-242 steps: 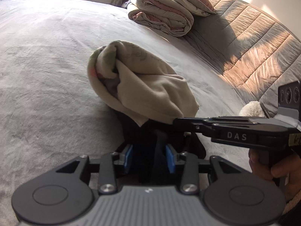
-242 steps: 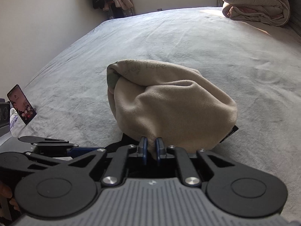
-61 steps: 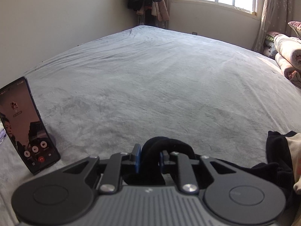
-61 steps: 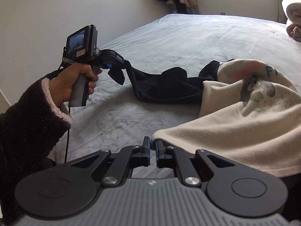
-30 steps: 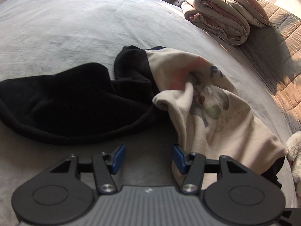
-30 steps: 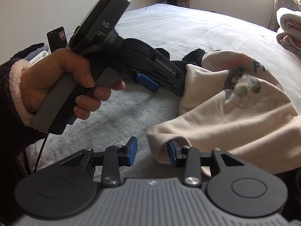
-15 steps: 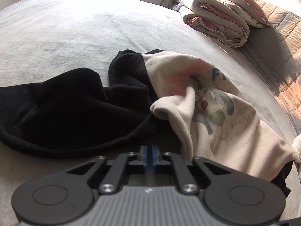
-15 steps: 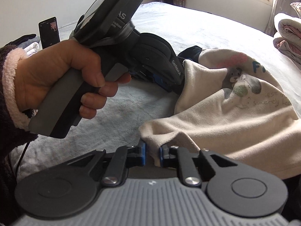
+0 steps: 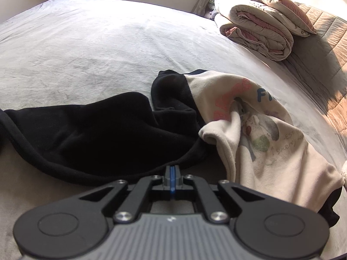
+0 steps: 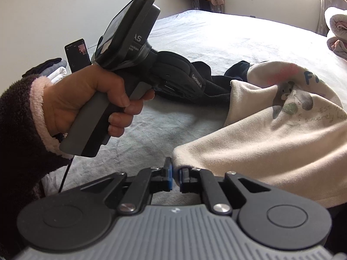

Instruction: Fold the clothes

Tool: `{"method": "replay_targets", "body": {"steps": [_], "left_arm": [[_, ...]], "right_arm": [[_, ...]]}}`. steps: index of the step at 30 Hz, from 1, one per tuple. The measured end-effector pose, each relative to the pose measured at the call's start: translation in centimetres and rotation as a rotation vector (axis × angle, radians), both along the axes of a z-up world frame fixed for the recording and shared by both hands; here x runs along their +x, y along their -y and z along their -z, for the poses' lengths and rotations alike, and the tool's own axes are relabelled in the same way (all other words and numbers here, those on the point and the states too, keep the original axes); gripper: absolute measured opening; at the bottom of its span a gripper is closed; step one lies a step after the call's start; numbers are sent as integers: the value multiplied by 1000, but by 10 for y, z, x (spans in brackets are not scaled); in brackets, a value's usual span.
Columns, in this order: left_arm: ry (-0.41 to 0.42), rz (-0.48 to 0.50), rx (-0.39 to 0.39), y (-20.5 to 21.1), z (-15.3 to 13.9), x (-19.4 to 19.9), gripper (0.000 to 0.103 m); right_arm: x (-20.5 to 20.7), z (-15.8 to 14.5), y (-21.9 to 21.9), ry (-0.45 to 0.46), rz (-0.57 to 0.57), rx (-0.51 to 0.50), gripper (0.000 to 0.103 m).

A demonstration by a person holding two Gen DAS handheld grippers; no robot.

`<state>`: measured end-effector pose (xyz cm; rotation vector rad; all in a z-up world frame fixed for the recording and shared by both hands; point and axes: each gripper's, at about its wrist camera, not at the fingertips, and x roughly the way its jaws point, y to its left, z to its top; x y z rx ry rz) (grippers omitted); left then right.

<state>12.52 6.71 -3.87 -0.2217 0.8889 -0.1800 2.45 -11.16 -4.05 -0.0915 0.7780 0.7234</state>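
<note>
Crumpled sweatshirt (image 9: 256,134) on the bed (image 9: 97,49), both grippers at its near edge.

The left gripper (image 9: 171,174) has its blue pads pressed together at the black hem; whether any cloth is caught cannot be told, since its own body hides the tips in the right view. The right gripper (image 10: 176,174) is clenched on the cream hem corner. The garment's right side runs out of frame. Beyond it the bed lies open up to the folded quilts (image 9: 258,23); a phone (image 10: 77,54) stands at the left edge.
</note>
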Motion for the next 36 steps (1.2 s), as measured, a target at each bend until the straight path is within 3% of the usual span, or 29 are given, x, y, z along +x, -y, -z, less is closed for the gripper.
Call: {"method": "replay_targets", "body": {"steps": [5,8,10,12,18,25,26,27,28,36], "left_arm": [[-22,-17,-40,-14,-1,0,0],[-56,-23,-125,-24,1,3,1],[-82,-26,-206,-28,4,5,11],[-104,-22,-283,-30,7,7,28],[-144,4,-407,-16,16,11,29],[-155,-36,-393,0,27,22,27],[-148,-46,-374,-1,26,23,23],[-133,-58,-348,-1,25,23,9],[-119,-69,-321,-2,23,23,1],[53,-133,-110,-18,-6,16,0]], "right_arm": [[-4,-6,0,-29,-27,45,8],[-7,-8,-3,-40,-50,58,8],[-10,-10,-5,-42,-68,59,8],[-13,-11,-8,-44,-85,60,8],[-24,-15,-9,-52,-119,65,8],[-32,-17,-9,-72,-158,76,8],[-33,-17,-10,-77,-165,81,8],[-32,-17,-10,-83,-169,87,8],[-31,-17,-10,-88,-174,94,8],[-27,-18,-15,-135,-206,153,9]]}}
